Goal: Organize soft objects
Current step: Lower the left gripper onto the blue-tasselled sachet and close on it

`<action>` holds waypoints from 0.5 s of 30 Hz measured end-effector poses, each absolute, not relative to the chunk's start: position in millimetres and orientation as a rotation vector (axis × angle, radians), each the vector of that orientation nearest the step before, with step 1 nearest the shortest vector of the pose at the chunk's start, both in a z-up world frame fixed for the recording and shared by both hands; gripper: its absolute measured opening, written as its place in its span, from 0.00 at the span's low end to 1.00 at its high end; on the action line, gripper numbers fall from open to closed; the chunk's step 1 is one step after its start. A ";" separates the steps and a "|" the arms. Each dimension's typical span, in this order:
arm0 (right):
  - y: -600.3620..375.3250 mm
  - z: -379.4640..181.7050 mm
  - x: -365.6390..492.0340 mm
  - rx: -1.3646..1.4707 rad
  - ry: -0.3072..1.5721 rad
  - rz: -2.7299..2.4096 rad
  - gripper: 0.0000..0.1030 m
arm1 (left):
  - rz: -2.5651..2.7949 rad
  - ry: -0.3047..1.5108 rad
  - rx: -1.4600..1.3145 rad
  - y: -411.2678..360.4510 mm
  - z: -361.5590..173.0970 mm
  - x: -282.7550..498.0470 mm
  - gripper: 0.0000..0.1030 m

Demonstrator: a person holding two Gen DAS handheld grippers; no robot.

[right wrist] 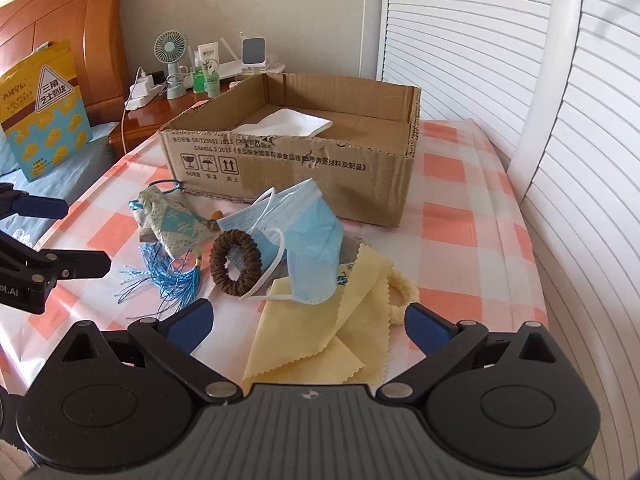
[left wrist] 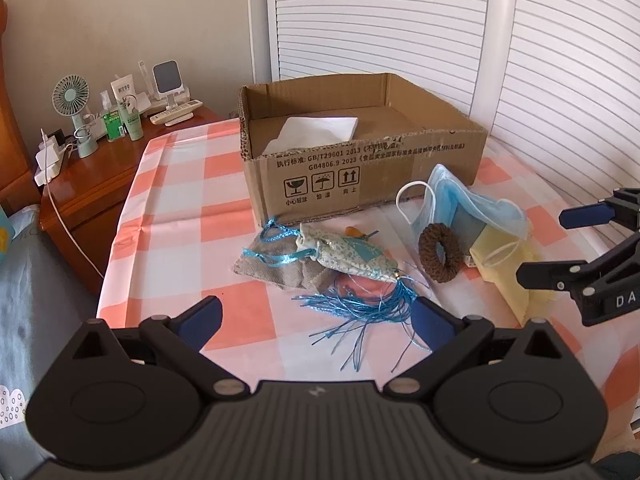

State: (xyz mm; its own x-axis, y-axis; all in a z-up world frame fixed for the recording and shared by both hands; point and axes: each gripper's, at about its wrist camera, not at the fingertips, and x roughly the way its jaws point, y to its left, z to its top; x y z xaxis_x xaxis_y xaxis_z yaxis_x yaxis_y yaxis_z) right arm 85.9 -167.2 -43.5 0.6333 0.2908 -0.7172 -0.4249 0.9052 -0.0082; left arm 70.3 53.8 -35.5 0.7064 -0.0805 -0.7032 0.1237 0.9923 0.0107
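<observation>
Since both my grippers hung spread and empty, the yellow cloth [right wrist: 320,344] lay on the checked cover dead ahead between the right gripper [right wrist: 308,326] fingers, nearer than the left gripper [left wrist: 316,320], its long axis toward the cardboard box [right wrist: 296,160].

On the checked counter [left wrist: 180,208] in front of the cardboard box [left wrist: 360,152] lie a patterned sachet [left wrist: 352,258] with blue tassels, a brown scrunchie [left wrist: 438,252], a blue mask [left wrist: 468,200] and yellow cloth [left wrist: 508,276], both tools spread apart.
</observation>
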 end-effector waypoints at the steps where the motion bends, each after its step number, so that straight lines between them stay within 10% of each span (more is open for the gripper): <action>1: -165.1 -45.8 85.8 -0.194 0.790 0.415 1.00 | -0.114 0.781 0.060 53.5 -37.2 70.9 0.97; 15: -169.6 -71.9 84.1 -0.207 0.843 0.436 1.00 | -0.136 0.772 0.115 39.8 -48.1 90.8 0.97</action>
State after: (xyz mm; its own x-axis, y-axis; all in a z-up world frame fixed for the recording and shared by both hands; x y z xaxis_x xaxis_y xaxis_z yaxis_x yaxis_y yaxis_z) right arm 84.1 -169.6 -71.9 0.5842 0.2901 -0.7580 -0.4512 0.8924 -0.0061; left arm 90.8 39.8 -48.1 0.7082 -0.0797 -0.7015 0.1641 0.9850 0.0538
